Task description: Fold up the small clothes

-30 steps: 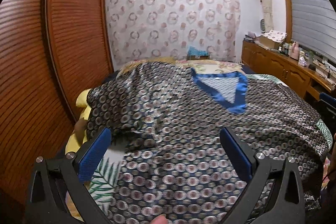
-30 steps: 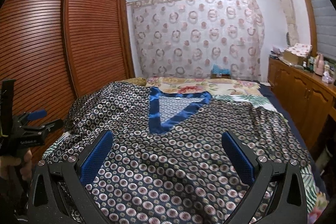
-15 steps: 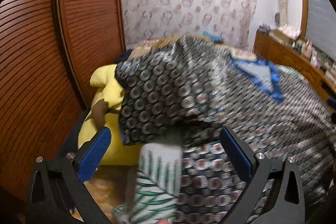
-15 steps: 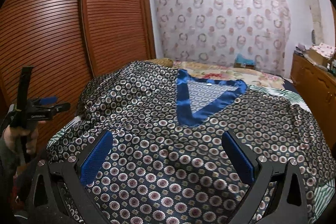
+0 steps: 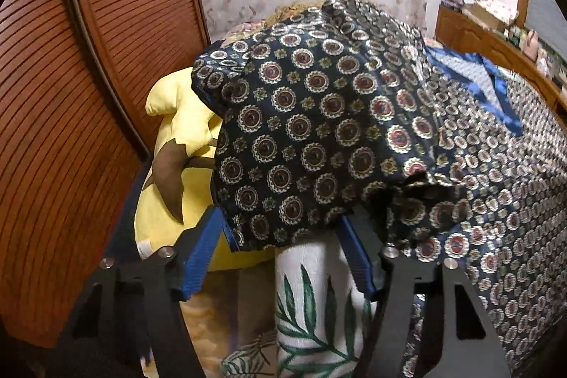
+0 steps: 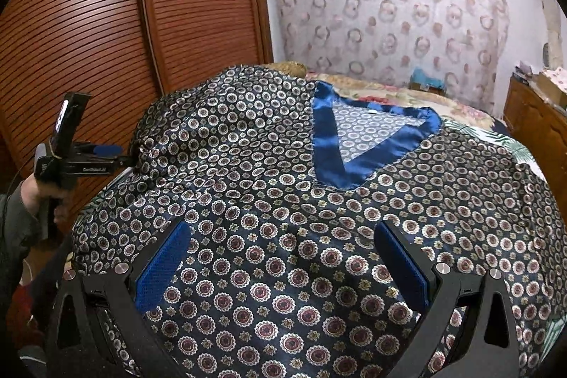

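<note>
Left side: the left gripper [image 5: 283, 247] stands at the bed's edge with its blue pads narrowed on the sleeve end of the dark navy satin top printed with round medallions [image 5: 312, 137]. The sleeve hem lies between the pads, bunched and raised above the white bedsheet with green leaf print [image 5: 308, 300]. Whether the pads have fully clamped the cloth cannot be told; a gap remains between them. Beside the sleeve, against the brown slatted wardrobe door [image 5: 71, 94], lies a yellow plush toy [image 5: 177, 165], clear of the garment.

Centre: the top [image 6: 283, 201] lies spread face-up across the bed, its bright blue satin V-neck band [image 6: 336, 147] pointing towards the camera. From the right wrist view the left gripper [image 6: 120, 158] touches the sleeve at the left shoulder.

Right side: the right gripper [image 6: 280, 261] hovers over the lower body of the top, jaws wide, holding nothing.

Assessment: the fabric appears light, limp and glossy, hence likely slippery; a shallow pinch may slide off. Holds are best taken at seams and hems, namely the sleeve cuff and bottom hem, with a deep bite. Folds may not stay put on the soft bed.
</note>
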Tool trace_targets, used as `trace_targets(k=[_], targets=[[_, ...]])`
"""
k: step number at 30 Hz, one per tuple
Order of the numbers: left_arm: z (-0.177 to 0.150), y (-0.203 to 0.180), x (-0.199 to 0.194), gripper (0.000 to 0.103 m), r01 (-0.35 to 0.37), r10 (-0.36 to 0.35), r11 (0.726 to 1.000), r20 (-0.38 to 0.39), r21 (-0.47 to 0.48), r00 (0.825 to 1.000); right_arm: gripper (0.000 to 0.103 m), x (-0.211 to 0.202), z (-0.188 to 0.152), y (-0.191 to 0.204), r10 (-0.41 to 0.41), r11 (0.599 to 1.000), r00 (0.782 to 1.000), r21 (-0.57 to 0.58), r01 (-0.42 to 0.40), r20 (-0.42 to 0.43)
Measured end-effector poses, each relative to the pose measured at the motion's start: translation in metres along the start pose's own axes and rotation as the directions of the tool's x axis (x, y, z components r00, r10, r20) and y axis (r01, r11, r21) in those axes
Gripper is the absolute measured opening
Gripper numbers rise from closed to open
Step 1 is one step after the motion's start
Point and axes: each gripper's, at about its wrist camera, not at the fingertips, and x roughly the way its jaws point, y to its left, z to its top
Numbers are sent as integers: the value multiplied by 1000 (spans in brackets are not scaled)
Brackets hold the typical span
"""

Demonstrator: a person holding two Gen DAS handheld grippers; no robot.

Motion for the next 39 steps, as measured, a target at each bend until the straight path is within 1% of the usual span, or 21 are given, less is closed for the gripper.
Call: trace_targets(k=[1, 3, 4, 6, 7, 9, 11, 12, 13, 15, 19, 22, 25, 26, 29, 30, 31, 33, 35, 37, 39], targets=[[1, -1, 3, 58, 1, -1, 1000, -8, 10, 1000, 103, 1, 1, 1, 4, 1000, 1000, -2, -4, -4], [1, 0, 3, 44, 8, -7, 1000, -8, 28, 1000, 103, 4, 1, 5, 11, 1000, 1000, -5, -11, -10], [2, 1, 3, 39, 6, -6, 999, -3, 36, 1000, 103, 4, 0, 6, 15, 1000, 1000, -6, -15, -13], [5, 4, 0, 22, -8, 8, 999, 7, 41, 1000, 103, 8, -3, 8, 19, 1000, 1000, -14, -19, -24], [6, 5, -3, 16, -17, 17, 999, 25, 37, 1000, 103, 9, -4, 9, 18, 1000, 999, -17, -19, -29], [11, 7, -13, 10, -23, 21, 999, 67, 24, 998, 103, 15, -6, 10, 13, 1000, 999, -25, -14, -38], [17, 6, -27, 6, -29, 26, 999, 118, 20, 993, 103, 17, -6, 9, 15, 1000, 999, -20, -16, -42], [21, 5, -34, 5, -21, 18, 1000, 143, 19, 990, 103, 16, -6, 8, 15, 1000, 999, -15, -16, -39], [26, 5, -41, 5, -2, -1, 1000, 167, 18, 986, 103, 16, -6, 7, 14, 1000, 999, -13, -14, -39], [37, 0, -54, 4, 10, -15, 1000, 206, 24, 978, 103, 17, -6, 6, 16, 1000, 999, -6, -16, -40], [60, -22, -77, 4, 70, -87, 995, 263, 74, 961, 103, 18, -7, 6, 14, 1000, 999, 1, -14, -38], [72, -49, -89, 4, 135, -164, 983, 258, 128, 952, 103, 18, -7, 3, 15, 1000, 999, 11, -15, -36], [72, -79, -94, 5, 211, -247, 962, 216, 173, 945, 103, 18, -8, -1, 19, 999, 999, 27, -18, -35], [71, -85, -98, 5, 225, -263, 957, 210, 185, 942, 103, 18, -8, -2, 21, 999, 999, 32, -20, -35], [61, -98, -101, 20, 255, -293, 946, 185, 200, 938, 103, 17, -8, -6, 29, 998, 999, 50, -28, -35], [58, -97, -101, 25, 265, -301, 943, 178, 200, 937, 103, 17, -9, -7, 33, 998, 999, 56, -31, -36], [54, -97, -101, 29, 269, -304, 942, 171, 200, 937, 103, 18, -9, -9, 36, 998, 999, 60, -34, -38], [46, -95, -103, 47, 263, -299, 944, 173, 201, 939, 103, 18, -9, -10, 40, 997, 998, 70, -37, -41], [39, -92, -106, 48, 268, -303, 942, 174, 201, 937, 103, 18, -9, -12, 43, 996, 998, 75, -40, -41], [34, -84, -109, 49, 270, -301, 944, 162, 189, 940, 103, 18, -9, -12, 45, 996, 998, 78, -41, -41], [31, -75, -110, 49, 276, -304, 946, 165, 170, 938, 103, 18, -8, -12, 45, 996, 998, 76, -42, -42]])
